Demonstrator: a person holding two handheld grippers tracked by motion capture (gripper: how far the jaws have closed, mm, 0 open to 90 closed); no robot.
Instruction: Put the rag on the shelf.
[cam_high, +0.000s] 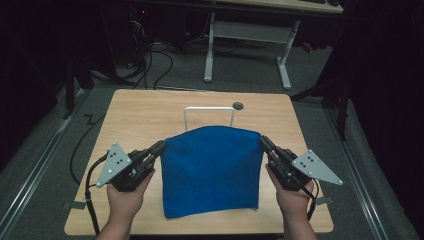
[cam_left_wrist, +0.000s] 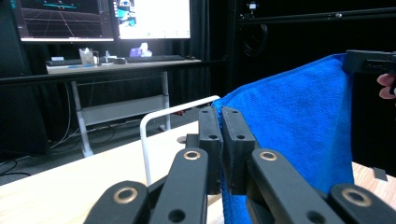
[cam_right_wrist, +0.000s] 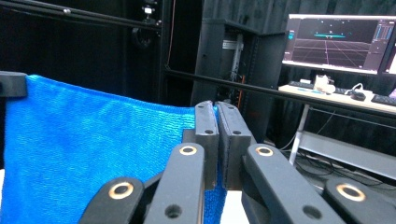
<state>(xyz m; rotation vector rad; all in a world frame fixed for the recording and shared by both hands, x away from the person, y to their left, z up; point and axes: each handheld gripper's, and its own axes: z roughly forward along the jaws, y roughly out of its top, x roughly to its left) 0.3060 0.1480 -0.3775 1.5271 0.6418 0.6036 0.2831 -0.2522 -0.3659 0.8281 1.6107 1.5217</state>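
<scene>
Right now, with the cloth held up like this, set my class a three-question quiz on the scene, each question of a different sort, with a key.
1. True or false: the blue cloth lies flat on the table, untouched.
2. What does each of the left gripper and right gripper hold? A) an upper corner of the cloth B) the white rack C) nothing
3. What stands behind the cloth?

Key
1. False: its top edge is lifted.
2. A
3. The white rack.
</scene>
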